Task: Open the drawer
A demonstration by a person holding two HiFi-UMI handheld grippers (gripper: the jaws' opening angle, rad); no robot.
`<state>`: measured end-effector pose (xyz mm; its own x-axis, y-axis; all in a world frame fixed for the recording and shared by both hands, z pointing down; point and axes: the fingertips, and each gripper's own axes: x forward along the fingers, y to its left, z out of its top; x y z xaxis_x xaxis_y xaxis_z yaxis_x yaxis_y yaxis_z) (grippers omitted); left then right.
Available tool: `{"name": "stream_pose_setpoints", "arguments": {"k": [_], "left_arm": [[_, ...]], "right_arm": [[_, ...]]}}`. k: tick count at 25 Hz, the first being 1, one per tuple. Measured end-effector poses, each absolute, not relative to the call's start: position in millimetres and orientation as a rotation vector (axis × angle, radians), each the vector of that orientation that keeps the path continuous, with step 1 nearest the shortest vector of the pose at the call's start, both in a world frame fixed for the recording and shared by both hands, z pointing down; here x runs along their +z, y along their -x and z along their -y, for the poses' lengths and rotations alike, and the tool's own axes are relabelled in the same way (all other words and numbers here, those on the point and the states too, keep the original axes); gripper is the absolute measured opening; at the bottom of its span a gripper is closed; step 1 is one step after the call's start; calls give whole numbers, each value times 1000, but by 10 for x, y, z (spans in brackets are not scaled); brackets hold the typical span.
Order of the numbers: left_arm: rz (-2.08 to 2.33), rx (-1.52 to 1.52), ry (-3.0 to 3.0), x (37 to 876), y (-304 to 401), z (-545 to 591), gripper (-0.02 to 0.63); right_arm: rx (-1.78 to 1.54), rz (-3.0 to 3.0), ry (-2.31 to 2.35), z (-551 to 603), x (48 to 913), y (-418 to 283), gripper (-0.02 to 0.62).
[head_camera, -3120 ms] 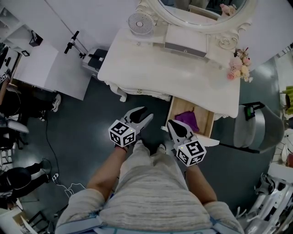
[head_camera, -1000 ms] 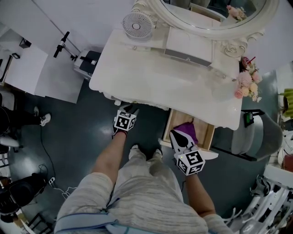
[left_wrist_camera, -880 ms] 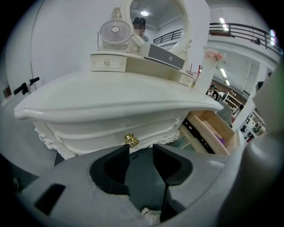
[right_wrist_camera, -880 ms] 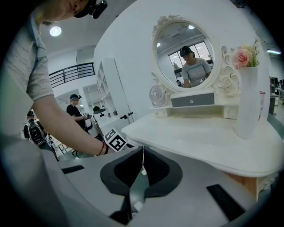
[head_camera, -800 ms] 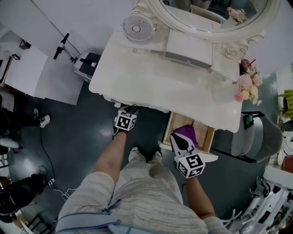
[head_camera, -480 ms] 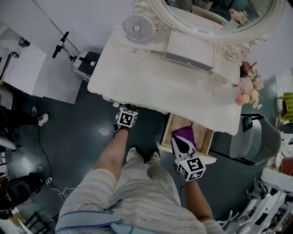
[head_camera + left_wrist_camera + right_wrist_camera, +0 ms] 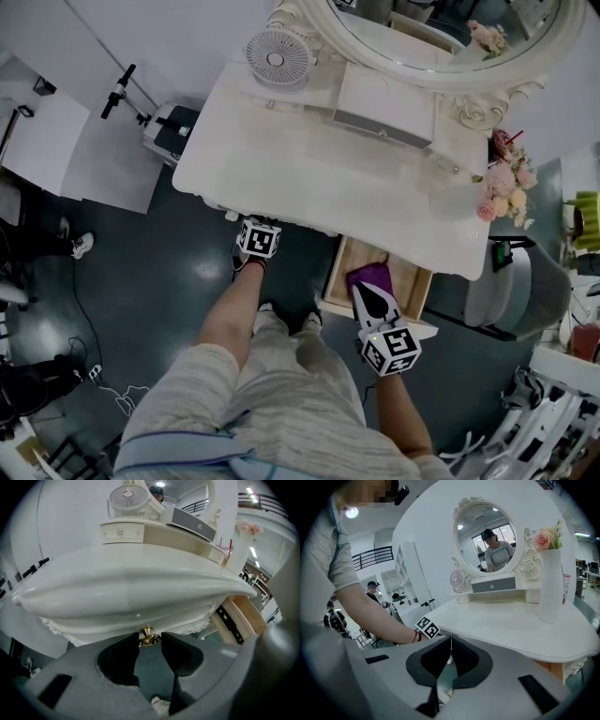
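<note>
Your left gripper (image 7: 150, 639): jaws pinched on brass knob (image 7: 148, 633) of shut drawer (image 7: 108, 623), under tabletop (image 7: 319, 178) edge; head view hides knob. Three seconds ago it hung clear. Right gripper (image 7: 449, 644) closed, empty.

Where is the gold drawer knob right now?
In the left gripper view, centre: the knob sits under the white table's front edge, between the jaw tips of the left gripper.

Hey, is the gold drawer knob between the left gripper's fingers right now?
Yes, the gold knob sits between the fingers of the left gripper, just under the white dressing table's edge.
</note>
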<state>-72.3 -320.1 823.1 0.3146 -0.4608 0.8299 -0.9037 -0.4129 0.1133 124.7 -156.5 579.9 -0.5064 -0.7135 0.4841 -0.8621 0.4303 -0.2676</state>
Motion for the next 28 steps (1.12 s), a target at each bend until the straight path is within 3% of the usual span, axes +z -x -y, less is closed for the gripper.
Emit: {"name": "stream_pose_setpoints", "arguments": {"k": [28], "left_arm": [[1153,938,-1970,8113,814,2784,129]], "right_arm": [[702,2393,-1370,1393,5731,-1268,10]]}}
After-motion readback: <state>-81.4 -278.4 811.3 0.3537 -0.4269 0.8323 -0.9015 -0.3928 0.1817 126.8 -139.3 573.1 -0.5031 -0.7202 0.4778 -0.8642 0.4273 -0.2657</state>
